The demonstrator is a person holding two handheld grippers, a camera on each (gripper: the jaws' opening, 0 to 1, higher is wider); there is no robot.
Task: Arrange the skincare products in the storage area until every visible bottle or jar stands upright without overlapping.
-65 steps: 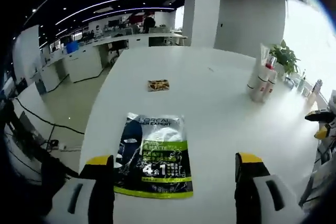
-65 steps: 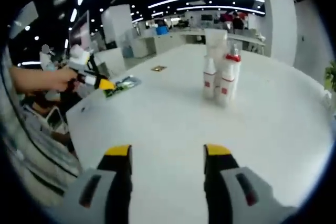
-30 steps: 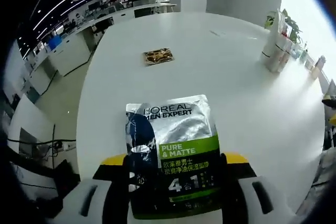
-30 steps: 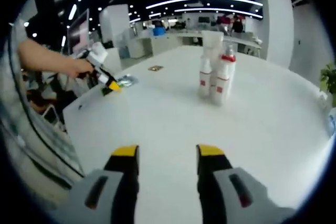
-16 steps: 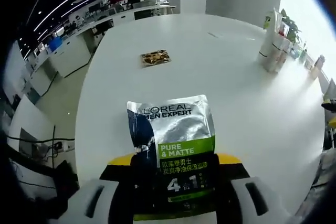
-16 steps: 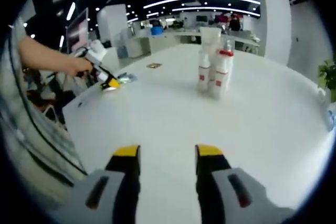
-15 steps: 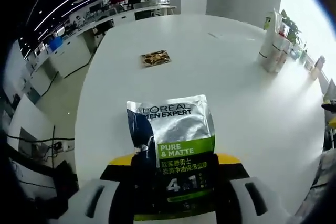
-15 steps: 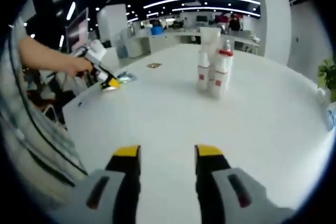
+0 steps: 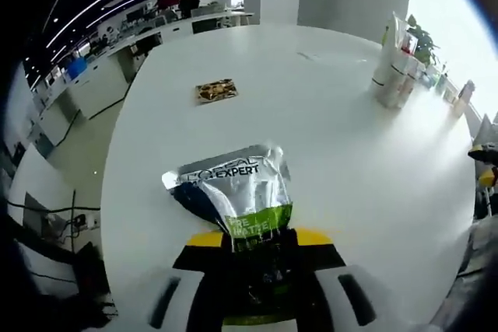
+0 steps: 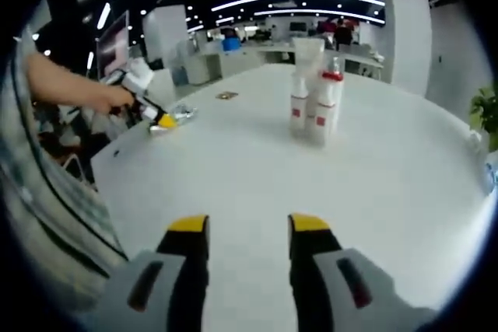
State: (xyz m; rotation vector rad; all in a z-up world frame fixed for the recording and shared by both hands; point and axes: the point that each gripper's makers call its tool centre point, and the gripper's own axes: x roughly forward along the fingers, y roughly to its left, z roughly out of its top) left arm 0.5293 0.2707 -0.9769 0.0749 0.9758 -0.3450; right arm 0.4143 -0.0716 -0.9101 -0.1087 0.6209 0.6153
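Left gripper (image 9: 257, 240) jaws clench the pouch's (image 9: 233, 188) near end; right gripper (image 10: 243, 227) jaws released.

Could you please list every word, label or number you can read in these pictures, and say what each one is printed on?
"EXPERT": silver top of the sachet held in the left gripper.
Green band on the sachet: lettering too blurred to read.
Red labels on the white bottles: too small to read.
Small brown packet: print unreadable.

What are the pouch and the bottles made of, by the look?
Pouch: likely metallised foil or plastic film, glossy; it creases and glints in the left gripper.
Bottles: probably opaque white plastic, smooth, some with red caps; too small to be sure.
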